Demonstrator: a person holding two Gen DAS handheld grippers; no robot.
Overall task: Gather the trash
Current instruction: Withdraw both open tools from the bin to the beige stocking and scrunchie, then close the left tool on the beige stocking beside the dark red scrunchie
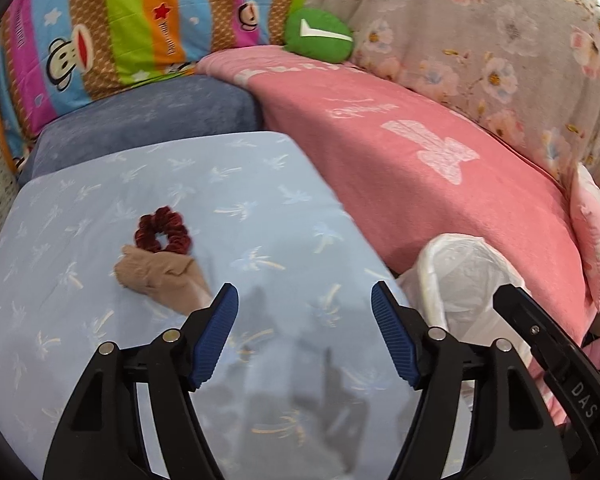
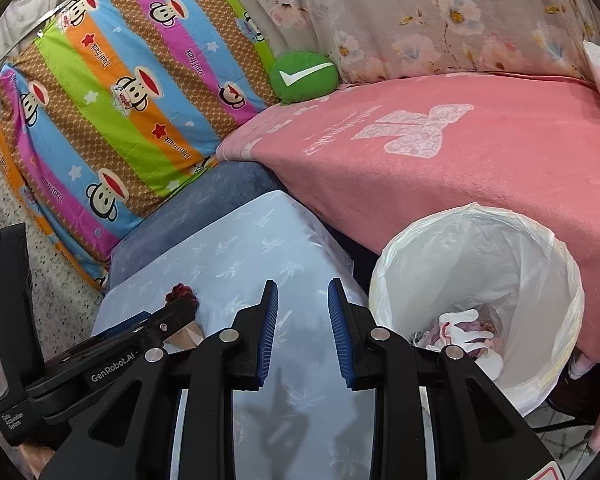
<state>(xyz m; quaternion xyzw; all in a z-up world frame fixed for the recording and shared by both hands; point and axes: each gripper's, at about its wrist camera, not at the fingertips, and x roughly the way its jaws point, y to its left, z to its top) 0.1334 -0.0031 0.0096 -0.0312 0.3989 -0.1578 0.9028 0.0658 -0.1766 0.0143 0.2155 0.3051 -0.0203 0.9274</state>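
Note:
A dark red scrunchie (image 1: 163,235) and a beige stocking (image 1: 162,280) lie together on a light blue cloth surface (image 1: 260,216). My left gripper (image 1: 304,312) is open and empty, just right of the stocking. My right gripper (image 2: 303,312) is open and empty above the same blue surface (image 2: 252,256); the scrunchie (image 2: 182,294) shows partly behind the left gripper's body. A white bin with a plastic liner (image 2: 540,264) stands to the right and holds crumpled trash (image 2: 464,332). The bin's rim (image 1: 452,260) also shows in the left wrist view.
A pink blanket (image 1: 420,160) covers the bed to the right. A striped monkey-print cushion (image 2: 112,120), a green round pillow (image 2: 303,77) and floral fabric (image 2: 440,20) lie behind. A blue-grey cushion (image 1: 148,120) sits under the blue cloth. Speckled floor (image 2: 8,200) is at left.

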